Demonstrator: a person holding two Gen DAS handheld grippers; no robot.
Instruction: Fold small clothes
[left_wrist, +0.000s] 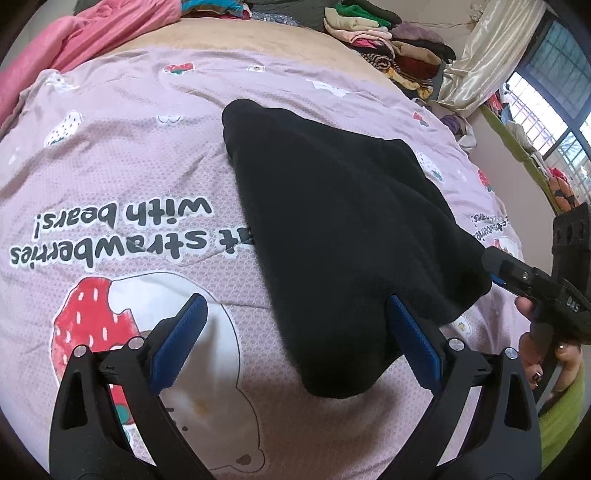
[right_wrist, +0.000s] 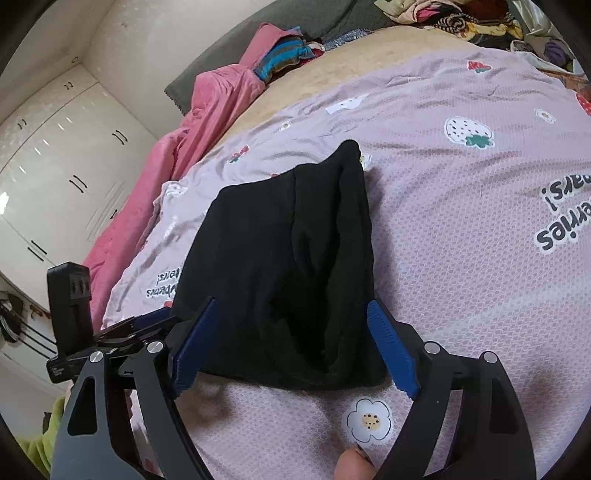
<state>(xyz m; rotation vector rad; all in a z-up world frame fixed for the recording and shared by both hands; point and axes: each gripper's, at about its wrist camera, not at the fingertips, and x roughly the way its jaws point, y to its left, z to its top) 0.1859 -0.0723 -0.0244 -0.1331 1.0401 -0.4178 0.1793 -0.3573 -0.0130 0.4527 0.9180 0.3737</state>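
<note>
Right wrist view: right gripper (right_wrist: 295, 349) is spread wide and empty, with the folded black garment (right_wrist: 291, 266) at 12 o'clock, long axis running 6-to-12 on the bedspread (right_wrist: 461, 258). Left gripper (left_wrist: 295, 341) is also wide, garment at its 1 o'clock; right is nearer.

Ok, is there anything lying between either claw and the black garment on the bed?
Nothing visible. The black garment lies alone on the pink bedspread. The right claw stands open with the cloth's near edge between its fingers; the left claw is open right at its near corner.
</note>
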